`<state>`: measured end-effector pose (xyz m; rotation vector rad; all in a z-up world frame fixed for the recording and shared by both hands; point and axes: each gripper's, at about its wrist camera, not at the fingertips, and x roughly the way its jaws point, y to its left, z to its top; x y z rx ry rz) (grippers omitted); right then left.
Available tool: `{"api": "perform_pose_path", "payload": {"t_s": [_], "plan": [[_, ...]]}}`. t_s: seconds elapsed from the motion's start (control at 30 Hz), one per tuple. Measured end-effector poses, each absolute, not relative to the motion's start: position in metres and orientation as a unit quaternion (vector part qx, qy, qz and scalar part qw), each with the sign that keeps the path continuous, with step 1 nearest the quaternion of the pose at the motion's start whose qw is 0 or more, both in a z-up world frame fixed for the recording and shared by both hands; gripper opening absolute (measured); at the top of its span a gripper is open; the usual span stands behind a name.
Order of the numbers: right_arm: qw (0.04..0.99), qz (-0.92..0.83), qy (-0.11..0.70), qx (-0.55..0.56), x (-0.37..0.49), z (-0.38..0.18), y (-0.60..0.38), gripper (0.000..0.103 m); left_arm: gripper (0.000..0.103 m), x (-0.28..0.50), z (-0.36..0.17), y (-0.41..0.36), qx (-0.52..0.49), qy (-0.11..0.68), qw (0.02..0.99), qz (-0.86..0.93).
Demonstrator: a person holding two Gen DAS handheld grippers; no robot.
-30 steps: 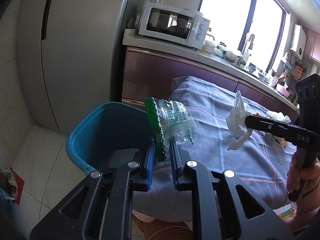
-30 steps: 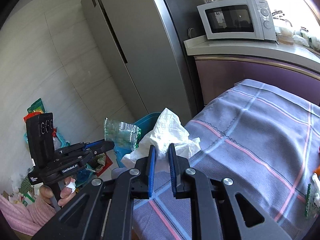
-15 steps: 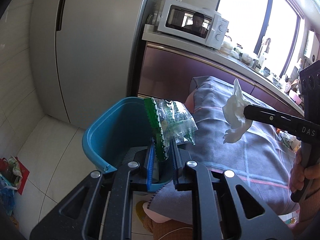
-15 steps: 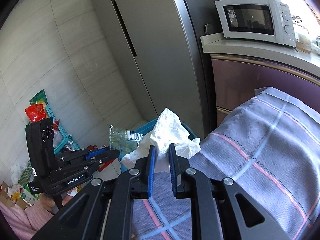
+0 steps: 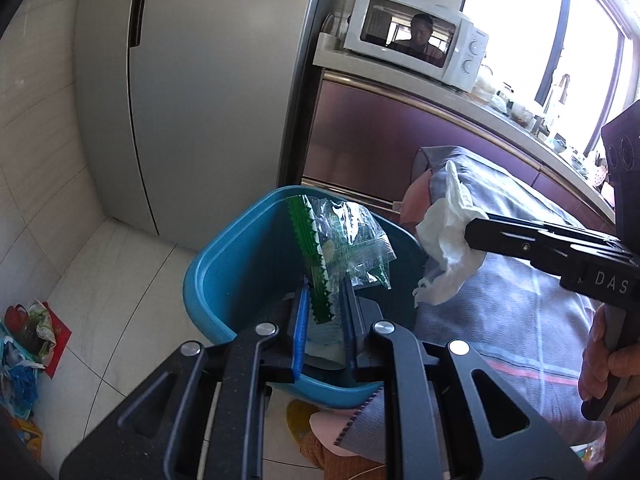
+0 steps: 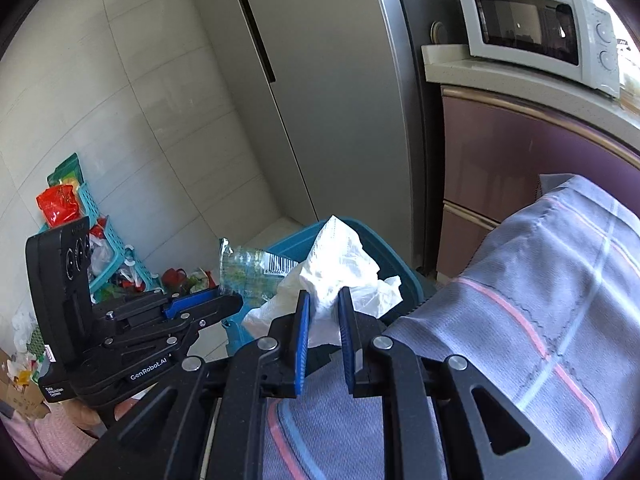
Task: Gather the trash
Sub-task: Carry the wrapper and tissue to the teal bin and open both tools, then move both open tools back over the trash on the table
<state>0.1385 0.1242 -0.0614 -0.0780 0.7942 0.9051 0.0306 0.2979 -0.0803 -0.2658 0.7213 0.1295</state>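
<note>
A blue plastic bin stands on the floor beside the cloth-covered table. My left gripper is shut on a clear green-edged wrapper, holding it over the bin's mouth. In the right wrist view the left gripper shows at the left with the wrapper at its tips. My right gripper is shut on a crumpled white tissue just above the table's edge, close to the bin's rim. From the left wrist camera, that tissue hangs from the right gripper.
A tall grey fridge stands behind the bin. A white microwave sits on the purple counter. The table carries a blue-grey checked cloth. Bags and a teal basket clutter the floor at the left wall.
Both grippers have moved left toward the bin. The wrapper now hangs over the bin's opening, and the tissue has come to the table's edge near the rim.
</note>
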Motion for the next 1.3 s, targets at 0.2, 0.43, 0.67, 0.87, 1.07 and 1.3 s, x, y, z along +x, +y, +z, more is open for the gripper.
{"api": "perform_pose_path", "payload": {"t_s": [0.2,0.43,0.67,0.87,1.07,1.3], "plan": [[0.815,0.415,0.402,-0.048,0.153,-0.078,0.146,0.016,0.016,0.048,-0.095,0.306,-0.134,0.371,0.916,0.071],[0.806,0.407,0.425,-0.063,0.163,-0.088,0.161,0.023,0.020,0.061,-0.112,0.315,-0.143,0.382,0.910,0.080],[0.808,0.403,0.428,-0.048,0.168,-0.090,0.154,0.032,0.023,0.062,-0.118,0.315,-0.154,0.379,0.908,0.085],[0.814,0.407,0.415,-0.024,0.161,-0.082,0.129,0.033,0.036,0.050,-0.101,0.308,-0.147,0.353,0.921,0.080],[0.834,0.407,0.372,-0.011,0.134,-0.061,0.083,0.040,0.049,0.039,-0.073,0.277,-0.123,0.316,0.940,0.040],[0.868,0.365,0.336,0.008,0.108,-0.046,0.020,0.047,0.061,0.030,-0.052,0.217,-0.086,0.299,0.950,-0.016]]}}
